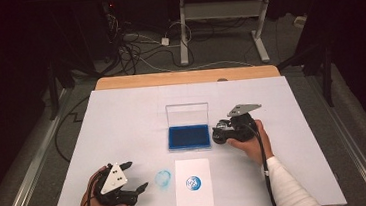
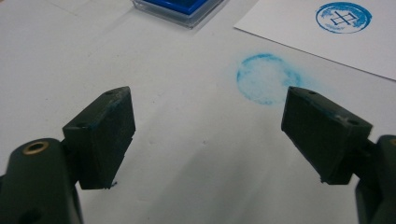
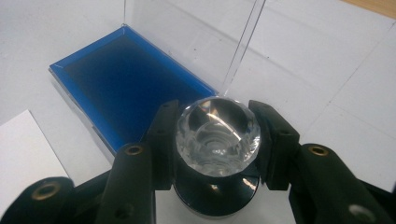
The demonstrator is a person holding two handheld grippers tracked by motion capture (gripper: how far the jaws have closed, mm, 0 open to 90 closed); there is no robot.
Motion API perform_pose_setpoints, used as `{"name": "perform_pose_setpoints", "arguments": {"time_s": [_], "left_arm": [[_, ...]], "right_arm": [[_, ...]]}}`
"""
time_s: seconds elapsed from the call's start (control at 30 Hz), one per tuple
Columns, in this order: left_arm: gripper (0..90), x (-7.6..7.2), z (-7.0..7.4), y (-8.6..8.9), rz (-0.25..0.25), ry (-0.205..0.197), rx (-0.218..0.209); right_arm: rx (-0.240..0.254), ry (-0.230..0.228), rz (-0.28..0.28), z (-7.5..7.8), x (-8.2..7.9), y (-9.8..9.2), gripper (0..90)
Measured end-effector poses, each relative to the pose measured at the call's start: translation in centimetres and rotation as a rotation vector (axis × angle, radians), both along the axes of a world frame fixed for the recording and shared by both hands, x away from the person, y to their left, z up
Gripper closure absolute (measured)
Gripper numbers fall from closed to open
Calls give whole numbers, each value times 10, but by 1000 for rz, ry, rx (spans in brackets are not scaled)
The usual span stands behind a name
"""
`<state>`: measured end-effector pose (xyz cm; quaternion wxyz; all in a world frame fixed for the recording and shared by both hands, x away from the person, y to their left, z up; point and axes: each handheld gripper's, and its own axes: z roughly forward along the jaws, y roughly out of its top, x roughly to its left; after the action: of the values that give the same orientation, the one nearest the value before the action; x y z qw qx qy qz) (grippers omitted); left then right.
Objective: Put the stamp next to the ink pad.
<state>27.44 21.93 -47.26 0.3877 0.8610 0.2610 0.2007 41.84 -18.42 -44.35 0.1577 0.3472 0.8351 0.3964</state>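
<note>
Right fingers (image 3: 273, 140) pinch the stamp (image 3: 217, 135) beside the ink pad (image 3: 126, 88); left fingers (image 2: 105, 135) spread.

A wooden table (image 1: 119, 82) carries a white sheet (image 1: 122, 118), and on it sit an open blue ink pad (image 1: 188, 136), a stamped paper (image 1: 193, 183) and a blue smudge (image 1: 163, 178).

A stamp (image 3: 217, 140) with a faceted clear knob on a dark round base stands upright just beside the right edge of an open blue ink pad (image 1: 188, 136), whose clear lid (image 1: 187, 114) stands raised behind it. Nearer the person lies a white paper (image 1: 193, 183) bearing a round blue print (image 1: 193, 183); a fainter blue ring (image 1: 163, 178) marks the white table cover (image 1: 122, 123) to its left.
</note>
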Motion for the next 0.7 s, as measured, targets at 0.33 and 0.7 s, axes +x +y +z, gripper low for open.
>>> {"name": "perform_pose_setpoints", "arguments": {"time_s": [0.33, 0.7], "left_arm": [[169, 0, 0, 0, -1, 2, 5], [169, 1, 0, 0, -4, 5, 6]], "right_arm": [[-3, -2, -5, 0, 0, 0, 563], [-16, -33, -13, 5, -3, 1, 527]]}}
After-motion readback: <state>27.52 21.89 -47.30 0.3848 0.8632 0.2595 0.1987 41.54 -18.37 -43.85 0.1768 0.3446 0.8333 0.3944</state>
